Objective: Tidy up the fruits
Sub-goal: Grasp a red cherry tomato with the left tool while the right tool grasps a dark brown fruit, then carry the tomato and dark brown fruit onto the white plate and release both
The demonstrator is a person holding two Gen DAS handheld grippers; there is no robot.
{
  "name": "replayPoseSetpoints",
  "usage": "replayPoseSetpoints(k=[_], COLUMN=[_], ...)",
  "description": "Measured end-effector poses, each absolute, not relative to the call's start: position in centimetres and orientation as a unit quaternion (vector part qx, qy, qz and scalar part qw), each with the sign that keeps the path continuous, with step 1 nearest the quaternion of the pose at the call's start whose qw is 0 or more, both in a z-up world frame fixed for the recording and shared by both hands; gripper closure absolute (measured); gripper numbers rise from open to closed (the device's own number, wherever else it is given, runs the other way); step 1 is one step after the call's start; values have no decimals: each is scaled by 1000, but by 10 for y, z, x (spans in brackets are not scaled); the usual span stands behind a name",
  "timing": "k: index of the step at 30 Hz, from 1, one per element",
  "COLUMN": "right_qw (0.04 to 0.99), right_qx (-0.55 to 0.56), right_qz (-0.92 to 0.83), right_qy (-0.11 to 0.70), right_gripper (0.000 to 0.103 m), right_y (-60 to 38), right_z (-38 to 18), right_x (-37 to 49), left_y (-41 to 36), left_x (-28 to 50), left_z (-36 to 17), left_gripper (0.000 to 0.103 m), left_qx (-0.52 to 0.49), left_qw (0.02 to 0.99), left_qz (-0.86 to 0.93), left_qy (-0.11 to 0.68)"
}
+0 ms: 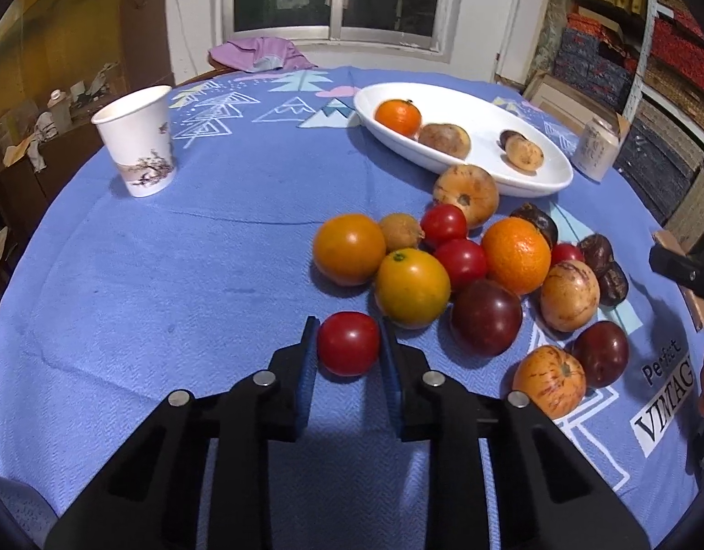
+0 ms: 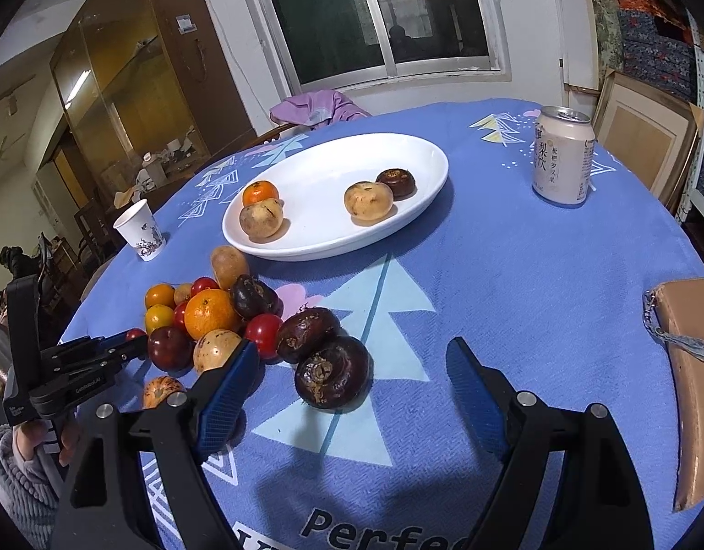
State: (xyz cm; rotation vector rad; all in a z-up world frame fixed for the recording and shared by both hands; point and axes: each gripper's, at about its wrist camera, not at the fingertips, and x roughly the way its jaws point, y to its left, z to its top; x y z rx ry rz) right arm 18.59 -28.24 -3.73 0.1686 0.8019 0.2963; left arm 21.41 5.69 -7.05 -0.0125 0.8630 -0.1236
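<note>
My left gripper (image 1: 348, 323) is shut on a small red tomato (image 1: 348, 343) that rests on the blue cloth, at the near edge of a pile of fruit (image 1: 461, 266) made up of oranges, tomatoes, plums and dark, wrinkled fruits. The right wrist view shows that same gripper (image 2: 139, 343) at the far left with the tomato (image 2: 135, 333) at its tips. My right gripper (image 2: 354, 343) stands open around two dark wrinkled fruits (image 2: 332, 378) without touching them. Behind the pile, a white oval plate (image 1: 484, 110) (image 2: 315, 247) holds a mandarin (image 1: 397, 117), two tan fruits and a dark one.
A paper cup (image 1: 139, 142) stands at the far left of the round table, and a drink can (image 2: 563, 156) at the far right. A tan pouch (image 2: 690, 366) lies at the right edge. A purple cloth (image 1: 260, 52) hangs on a chair beyond the table.
</note>
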Motion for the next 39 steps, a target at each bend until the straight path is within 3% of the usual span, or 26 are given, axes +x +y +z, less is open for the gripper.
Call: replayPoseSetpoints(k=[5,10,12,17,19,20,21,39], right_qw=[906,908,906,898,896,893,892,911], right_qx=[63,-27,-27,-9,-16,-22,-28,81], right_qz=[135,123,129,127,134,143,147,168], right_qy=[396,400,403,421,423,426,428,369], right_gripper=[21,25,31,35,41,52,55,57], right_y=[-277,-249,-247,-249,-244,-240,-238,-285], right_z=[-44,-55,-56,-61,-62,-63,-64,-20], right_x=[189,188,190,201,204,205,204,190], left_y=[64,57,56,56,56,55,55,50], left_x=[213,209,208,209,209,209,209,205], left_z=[-70,-68,-68,-70,-70,-70,-71,-38], left_gripper=[78,78,78,78,78,78,78,78], left_qx=[-19,-3,-1,-4,-2,-1,-1,-25], left_qw=[907,910,910,908,907,907,907,918], left_qz=[-50,-56,-57,-58,-60,-61,-63,-79], left_qy=[419,411,411,415,416,416,417,388])
